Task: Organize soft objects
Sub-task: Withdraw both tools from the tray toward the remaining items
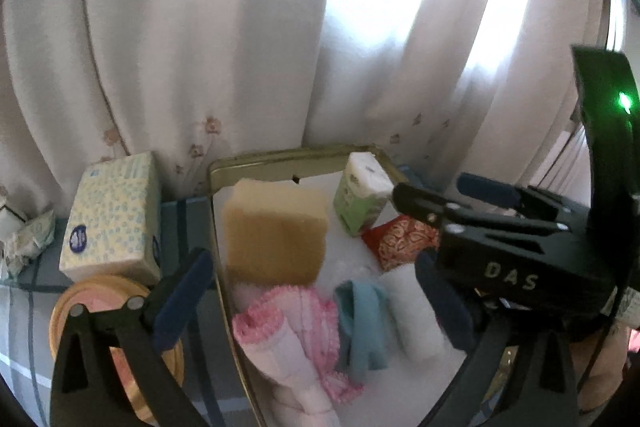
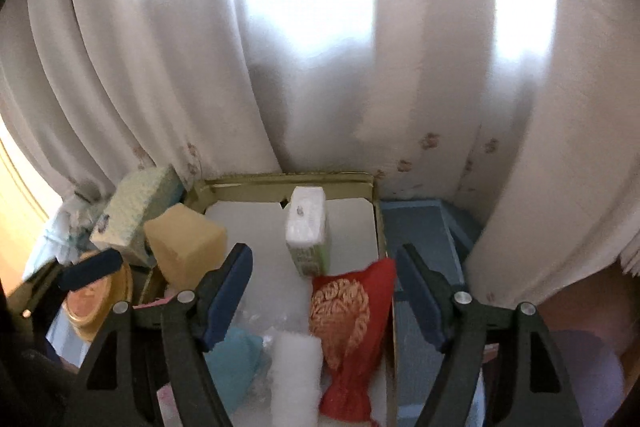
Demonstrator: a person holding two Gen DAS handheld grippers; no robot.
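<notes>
A gold-rimmed box [image 1: 280,157] holds soft things: a tan sponge [image 1: 276,231], a pink-trimmed cloth [image 1: 296,331], a teal cloth [image 1: 362,323], a white roll [image 1: 412,311], a red pouch [image 1: 400,237] and a green-white tissue pack [image 1: 362,193]. My left gripper [image 1: 312,303] is open above the pink cloth, holding nothing. My right gripper [image 2: 324,291] is open over the red pouch [image 2: 352,323], beside the white roll [image 2: 296,375] and teal cloth [image 2: 234,359]. It also shows in the left wrist view [image 1: 432,223]. The sponge [image 2: 186,247] and tissue pack [image 2: 308,231] stand behind.
A blue-dotted tissue box [image 1: 114,215] and a round yellow-pink lid [image 1: 100,307] sit left of the box on a blue checked cloth [image 1: 24,307]. Crumpled paper [image 1: 28,239] lies far left. White curtains [image 1: 240,27] hang close behind. Blue surface [image 2: 424,227] lies right of the box.
</notes>
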